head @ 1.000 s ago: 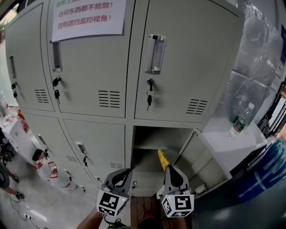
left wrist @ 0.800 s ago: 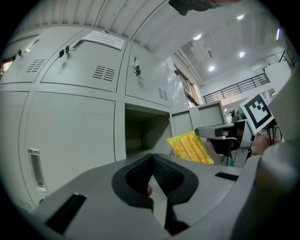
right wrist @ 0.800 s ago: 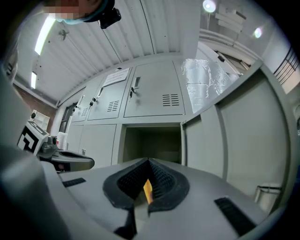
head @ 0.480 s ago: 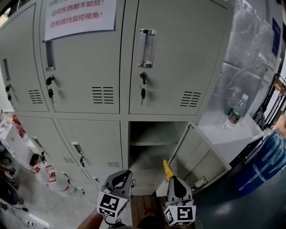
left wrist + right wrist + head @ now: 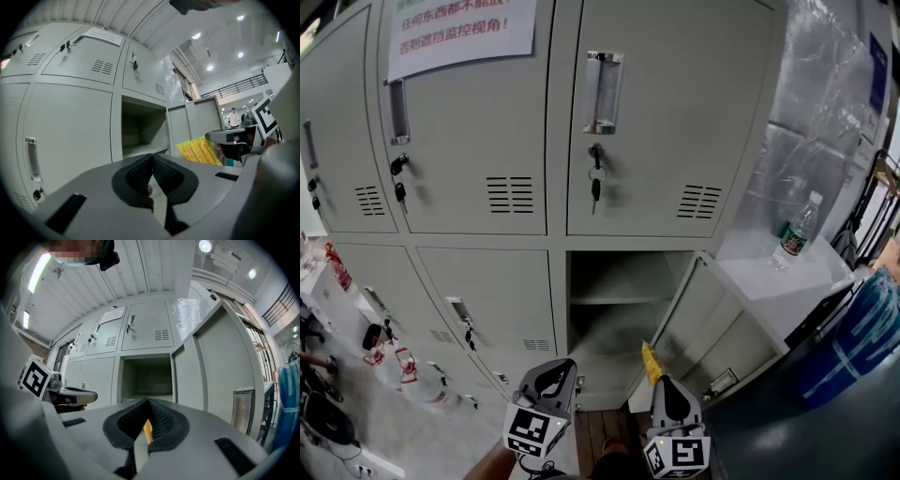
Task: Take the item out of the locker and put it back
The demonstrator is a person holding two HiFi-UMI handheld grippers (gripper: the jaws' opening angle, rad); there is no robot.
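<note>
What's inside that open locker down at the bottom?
The open locker shows one shelf and bare grey walls. Part of its floor is covered by the right gripper holding the yellow packet.

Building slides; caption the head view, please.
Facing the open locker, right gripper shut on yellow packet; left gripper shut, empty.

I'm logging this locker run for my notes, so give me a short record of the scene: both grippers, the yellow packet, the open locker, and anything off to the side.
left gripper: jaws together, nothing held
right gripper: shut on the yellow packet
packet position: outside and in front of the open locker, sticking up from the jaws
locker state: lower row, door swung to the right, one shelf, no item visible inside
water bottle: upright on the white surface right of the lockers
</note>
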